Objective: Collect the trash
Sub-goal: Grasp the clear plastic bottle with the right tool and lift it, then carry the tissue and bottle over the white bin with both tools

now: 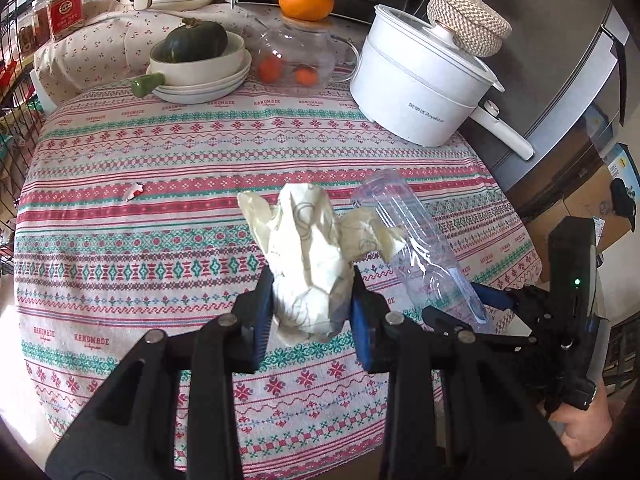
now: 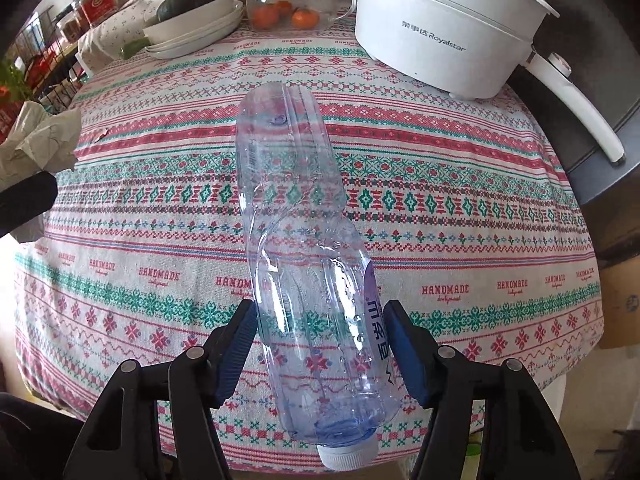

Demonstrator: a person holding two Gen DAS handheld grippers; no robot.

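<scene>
Gripping a crumpled paper wad (image 1: 310, 264), the left gripper (image 1: 312, 300) is holding it above the patterned tablecloth (image 1: 160, 216), its blue pads (image 1: 264, 320) pressing on the wad from both sides. Just to the wad's right, the right gripper (image 2: 320, 344) is clamping a clear plastic bottle (image 2: 304, 248) by its lower body, cap (image 2: 348, 450) toward the camera and base pointing away over the table; the bottle is dented and looks empty. Both pieces of trash are sitting in the claws off the cloth, near the table's near-right part, close together but apart.

Lying alone on the cloth to the left is a small paper scrap (image 1: 134, 191), well apart from everything else. The middle and near half of the table are lying open around it. Crowding the far edge are a stack of plates with a bowl holding a dark squash (image 1: 196, 42), a glass teapot (image 1: 298, 56) with small oranges inside, and a white pot (image 1: 420, 88) whose handle is reaching past the right edge. A large orange (image 1: 306, 0) is sitting behind the teapot. A person's hand (image 1: 584, 432) is showing at the lower right, holding the right gripper's grip beyond the table's rim.
</scene>
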